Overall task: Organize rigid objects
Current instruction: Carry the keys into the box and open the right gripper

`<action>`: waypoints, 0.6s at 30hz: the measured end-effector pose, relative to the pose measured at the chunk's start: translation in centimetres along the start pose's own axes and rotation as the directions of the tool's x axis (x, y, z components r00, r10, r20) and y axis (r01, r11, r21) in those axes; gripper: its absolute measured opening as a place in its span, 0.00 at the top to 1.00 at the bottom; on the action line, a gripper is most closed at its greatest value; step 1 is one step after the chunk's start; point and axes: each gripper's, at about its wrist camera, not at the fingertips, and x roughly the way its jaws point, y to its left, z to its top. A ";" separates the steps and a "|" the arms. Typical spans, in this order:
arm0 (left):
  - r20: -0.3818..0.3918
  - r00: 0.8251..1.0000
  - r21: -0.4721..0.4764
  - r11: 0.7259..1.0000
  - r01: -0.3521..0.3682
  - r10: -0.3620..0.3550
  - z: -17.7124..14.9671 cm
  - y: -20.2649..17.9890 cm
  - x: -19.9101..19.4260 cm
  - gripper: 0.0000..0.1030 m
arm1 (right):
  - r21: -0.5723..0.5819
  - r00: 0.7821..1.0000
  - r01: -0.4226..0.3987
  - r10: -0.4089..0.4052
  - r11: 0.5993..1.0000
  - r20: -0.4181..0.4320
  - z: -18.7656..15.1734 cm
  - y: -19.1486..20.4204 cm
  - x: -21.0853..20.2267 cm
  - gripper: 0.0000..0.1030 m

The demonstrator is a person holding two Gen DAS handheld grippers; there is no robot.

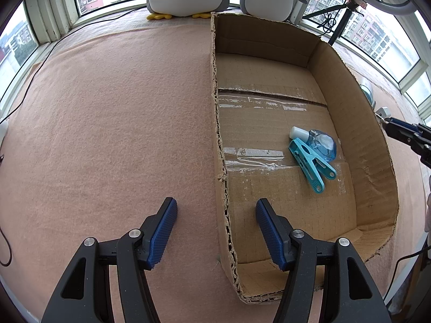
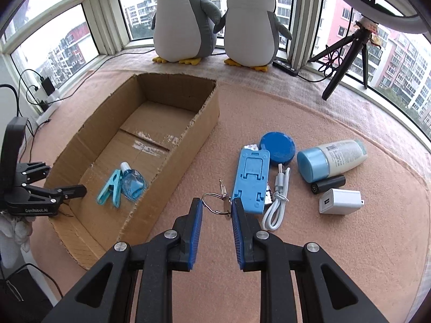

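The open brown cardboard box [image 2: 150, 145] holds a teal plastic clothes peg [image 2: 110, 188] touching a small blue clear bottle [image 2: 133, 183]. The left gripper [image 1: 216, 231] straddles the box's wall, jaws wide, empty. The right gripper [image 2: 216, 231], jaws half open, frames a metal key ring [image 2: 215, 203] on the pink felt mat [image 2: 336, 242]

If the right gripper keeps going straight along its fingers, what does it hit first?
Most likely the key ring: it lies just ahead of the open right gripper, between the fingertips. The blue stand sits right beside it, just off that line. How high the gripper is above the cloth is unclear.
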 end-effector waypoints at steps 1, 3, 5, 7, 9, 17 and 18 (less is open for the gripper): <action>0.000 1.000 0.000 1.000 0.000 0.000 0.0 0.0 0.0 0.37 | 0.000 1.000 -0.008 0.008 1.000 0.014 0.3 0.3 -0.4 0.81; 0.000 1.000 0.002 1.000 -0.001 0.001 -0.1 0.0 0.0 0.37 | -0.007 0.999 -0.024 0.024 1.000 0.042 0.9 1.0 -1.0 0.81; 0.001 1.000 0.004 1.000 -0.002 0.002 -0.2 0.0 0.0 0.37 | -0.008 0.997 -0.046 0.046 0.999 0.064 1.6 2.0 -1.4 0.81; 0.002 1.000 0.005 1.000 -0.002 0.002 -0.2 -0.1 0.0 0.37 | -0.006 0.994 -0.071 0.072 0.997 0.080 2.5 2.9 -1.4 0.81; 0.002 1.000 0.006 1.000 -0.001 0.001 -0.3 0.0 0.0 0.37 | -0.013 0.992 -0.084 0.085 0.996 0.094 3.2 4.0 -1.1 0.81; 0.002 1.000 0.010 1.000 -0.002 0.002 -0.3 0.0 0.0 0.37 | -0.004 0.987 -0.127 0.126 0.992 0.096 5.5 7.5 1.8 0.81; 0.002 1.000 0.010 1.000 -0.002 0.002 -0.3 0.0 0.0 0.37 | 0.000 0.987 -0.132 0.132 0.991 0.094 5.7 7.7 2.0 0.81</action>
